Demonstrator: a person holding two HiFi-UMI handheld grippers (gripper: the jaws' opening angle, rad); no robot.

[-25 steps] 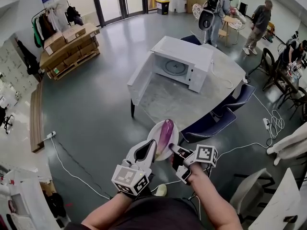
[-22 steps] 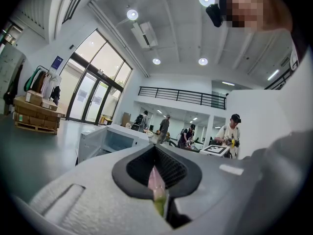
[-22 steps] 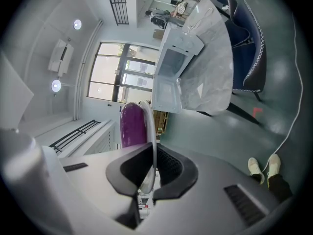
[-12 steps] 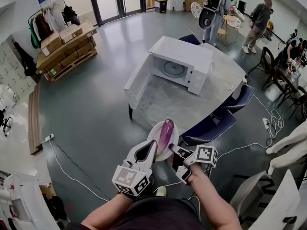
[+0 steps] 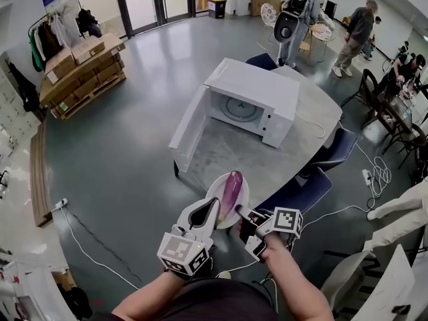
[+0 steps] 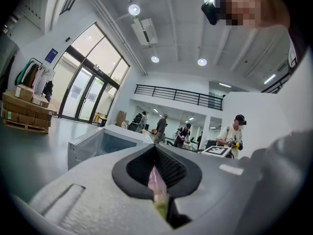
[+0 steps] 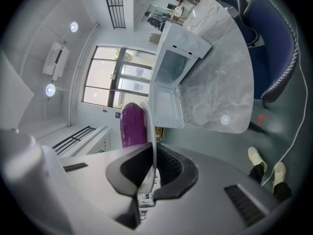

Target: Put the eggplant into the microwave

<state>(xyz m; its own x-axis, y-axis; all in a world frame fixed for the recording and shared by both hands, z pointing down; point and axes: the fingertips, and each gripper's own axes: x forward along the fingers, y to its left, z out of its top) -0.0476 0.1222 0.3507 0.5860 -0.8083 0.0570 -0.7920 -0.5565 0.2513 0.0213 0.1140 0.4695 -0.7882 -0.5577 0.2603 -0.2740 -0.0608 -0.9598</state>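
A purple eggplant (image 5: 231, 186) lies on a white plate (image 5: 215, 190) that both grippers carry in the air, short of the table (image 5: 241, 149). My left gripper (image 5: 212, 207) is shut on the plate's near left rim. On the near right rim my right gripper (image 5: 239, 212) is shut too. The white microwave (image 5: 257, 89) stands on the table with its door (image 5: 187, 120) swung open to the left. In the right gripper view the plate rim (image 7: 152, 136) runs between the jaws, with the eggplant (image 7: 131, 124) behind it. The left gripper view shows the plate's edge (image 6: 155, 180) pinched in the jaws.
Two blue chairs (image 5: 304, 191) stand at the table's near right side, close to the plate. A cable (image 5: 80, 243) trails over the grey floor at left. Stacked boxes on a pallet (image 5: 77, 65) sit far left. People stand at the back right (image 5: 358, 29).
Both grippers have carried the plate and eggplant forward towards the table; the microwave and table now sit nearer in the head view. The hold on the plate is unchanged.
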